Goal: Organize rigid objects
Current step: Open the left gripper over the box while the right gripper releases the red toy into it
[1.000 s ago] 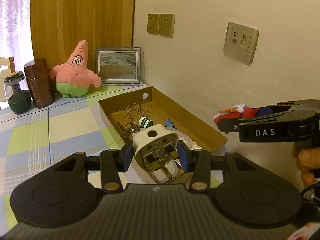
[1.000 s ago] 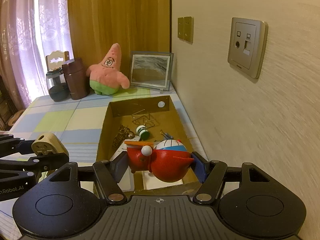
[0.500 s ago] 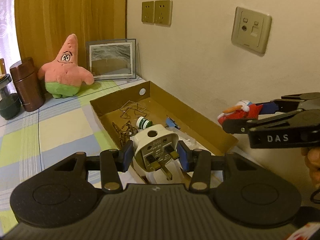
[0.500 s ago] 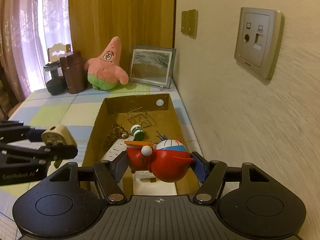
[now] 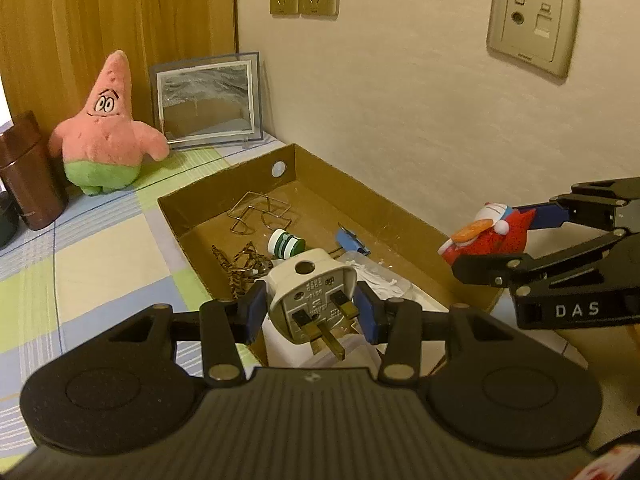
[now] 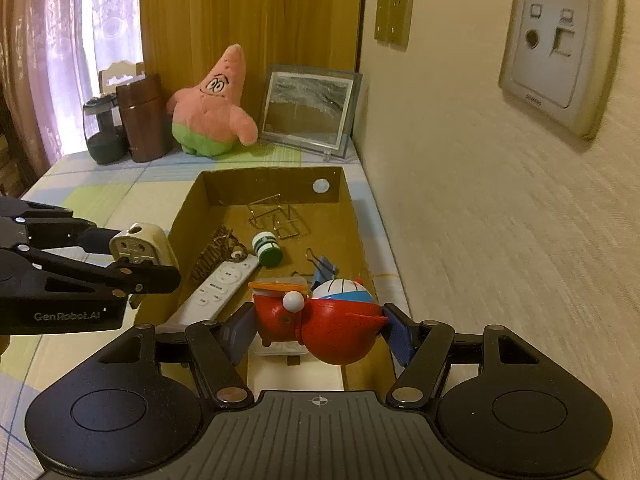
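Note:
My left gripper is shut on a white three-pin plug adapter, held above the near end of the cardboard box. My right gripper is shut on a red and blue Doraemon figure, held over the box's near right corner. The figure also shows in the left wrist view, and the adapter in the right wrist view. Inside the box lie a white remote, a green and white roll, a wire puzzle, a blue binder clip and a braided cord.
A Patrick plush, a picture frame, a brown canister and a dark jar stand at the table's far end. The wall with sockets runs close along the box's right side. A checked cloth covers the table.
Both grippers have moved forward and closer to the box, each still holding its object. The view of the box interior has grown larger.

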The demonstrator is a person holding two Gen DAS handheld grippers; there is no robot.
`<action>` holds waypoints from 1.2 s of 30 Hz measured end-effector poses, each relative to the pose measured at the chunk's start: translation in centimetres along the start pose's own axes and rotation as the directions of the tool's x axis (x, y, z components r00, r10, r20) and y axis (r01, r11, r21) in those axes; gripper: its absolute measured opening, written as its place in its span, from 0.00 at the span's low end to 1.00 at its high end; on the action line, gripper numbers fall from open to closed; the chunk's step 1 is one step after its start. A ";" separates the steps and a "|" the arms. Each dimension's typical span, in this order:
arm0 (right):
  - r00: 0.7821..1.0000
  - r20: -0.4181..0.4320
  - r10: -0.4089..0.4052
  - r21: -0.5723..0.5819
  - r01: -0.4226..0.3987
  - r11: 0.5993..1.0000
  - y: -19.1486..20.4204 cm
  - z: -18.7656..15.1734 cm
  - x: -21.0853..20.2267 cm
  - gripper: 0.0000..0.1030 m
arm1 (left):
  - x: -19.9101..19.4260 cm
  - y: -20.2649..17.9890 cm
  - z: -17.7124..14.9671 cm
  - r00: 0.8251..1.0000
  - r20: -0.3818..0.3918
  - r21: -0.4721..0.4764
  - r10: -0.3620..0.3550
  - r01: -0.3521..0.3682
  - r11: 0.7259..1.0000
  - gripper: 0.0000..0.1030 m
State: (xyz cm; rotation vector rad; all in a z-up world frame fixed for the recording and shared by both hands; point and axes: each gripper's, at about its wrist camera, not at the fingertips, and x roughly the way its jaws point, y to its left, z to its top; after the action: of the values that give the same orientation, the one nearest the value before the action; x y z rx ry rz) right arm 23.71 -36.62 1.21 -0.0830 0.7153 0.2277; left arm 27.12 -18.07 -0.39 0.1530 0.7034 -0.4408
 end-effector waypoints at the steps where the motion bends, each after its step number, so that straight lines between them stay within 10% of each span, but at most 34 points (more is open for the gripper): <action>1: 1.000 -0.003 0.000 -0.003 0.000 1.000 0.0 0.0 0.3 0.62 | 0.3 0.0 0.1 1.000 -0.004 0.003 -0.002 0.002 1.000 0.40; 23: 0.998 -0.059 0.001 -0.018 -0.002 1.000 -1.0 -0.3 4.4 0.62 | 7.2 0.8 0.5 0.993 -0.097 -0.006 -0.063 0.063 0.998 0.41; 36: 0.992 -0.106 0.070 0.047 -0.065 0.997 -0.7 -1.1 5.2 0.62 | 3.6 3.2 0.6 1.000 -0.011 -0.089 -0.003 0.002 0.996 0.57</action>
State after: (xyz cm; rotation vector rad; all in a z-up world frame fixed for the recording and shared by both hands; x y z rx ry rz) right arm 26.98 -36.55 -3.03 -0.0296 0.8308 0.2738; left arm 31.29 -16.59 -2.36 0.0708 0.7330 -0.4110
